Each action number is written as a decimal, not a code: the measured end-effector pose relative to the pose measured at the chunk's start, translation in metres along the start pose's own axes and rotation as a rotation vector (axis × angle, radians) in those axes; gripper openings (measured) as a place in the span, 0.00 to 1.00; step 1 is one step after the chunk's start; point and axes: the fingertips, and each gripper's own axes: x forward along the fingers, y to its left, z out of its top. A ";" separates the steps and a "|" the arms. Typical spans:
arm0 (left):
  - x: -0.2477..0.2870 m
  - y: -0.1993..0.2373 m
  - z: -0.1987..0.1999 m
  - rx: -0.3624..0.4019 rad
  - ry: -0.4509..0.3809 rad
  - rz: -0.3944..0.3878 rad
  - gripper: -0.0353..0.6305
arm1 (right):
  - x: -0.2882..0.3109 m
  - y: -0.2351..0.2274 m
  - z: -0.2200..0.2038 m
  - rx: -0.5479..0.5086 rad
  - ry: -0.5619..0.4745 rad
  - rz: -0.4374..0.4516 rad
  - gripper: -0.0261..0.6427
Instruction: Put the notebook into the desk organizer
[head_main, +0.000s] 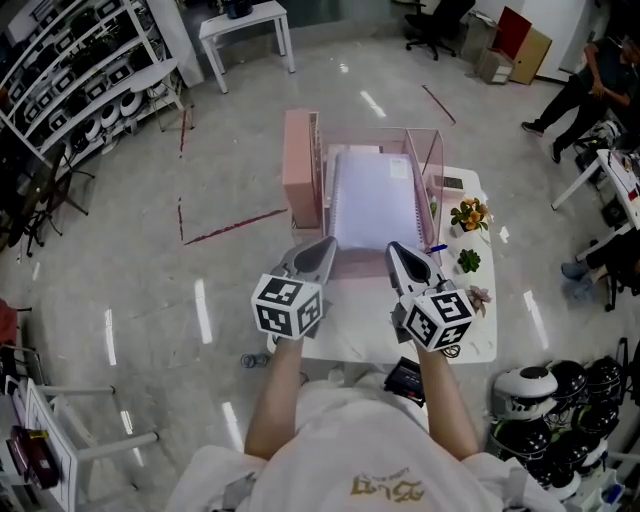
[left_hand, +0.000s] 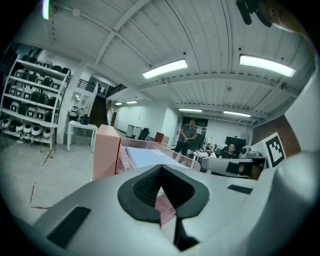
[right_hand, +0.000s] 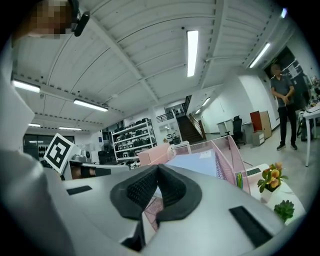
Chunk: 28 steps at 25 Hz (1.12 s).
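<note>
The pale blue spiral notebook (head_main: 375, 200) lies inside the pink mesh desk organizer (head_main: 300, 165) on the white table (head_main: 465, 335). My left gripper (head_main: 325, 243) and right gripper (head_main: 395, 248) hover side by side just short of the organizer's near edge, both shut with nothing between the jaws. In the left gripper view the closed tips (left_hand: 160, 167) point at the organizer (left_hand: 107, 150) with the notebook (left_hand: 147, 157) in it. From the right gripper view the closed tips (right_hand: 157, 167) face the same notebook (right_hand: 197, 164) and the pink mesh wall (right_hand: 227, 157).
A small flower pot (head_main: 468, 213) and a green succulent (head_main: 468, 261) stand on the table right of the organizer. A black object (head_main: 407, 378) lies at the near table edge. Helmets (head_main: 560, 400) sit at lower right, shelving (head_main: 80, 80) far left, a person (head_main: 590, 80) far right.
</note>
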 end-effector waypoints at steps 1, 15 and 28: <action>-0.002 -0.001 -0.001 -0.001 0.001 0.003 0.08 | -0.002 0.001 0.001 -0.006 -0.005 -0.010 0.06; -0.020 0.000 -0.002 -0.038 -0.036 0.035 0.08 | -0.026 -0.005 0.007 -0.129 -0.026 -0.127 0.06; -0.011 -0.001 -0.005 -0.053 -0.028 0.033 0.08 | -0.030 -0.022 0.006 -0.138 -0.013 -0.164 0.06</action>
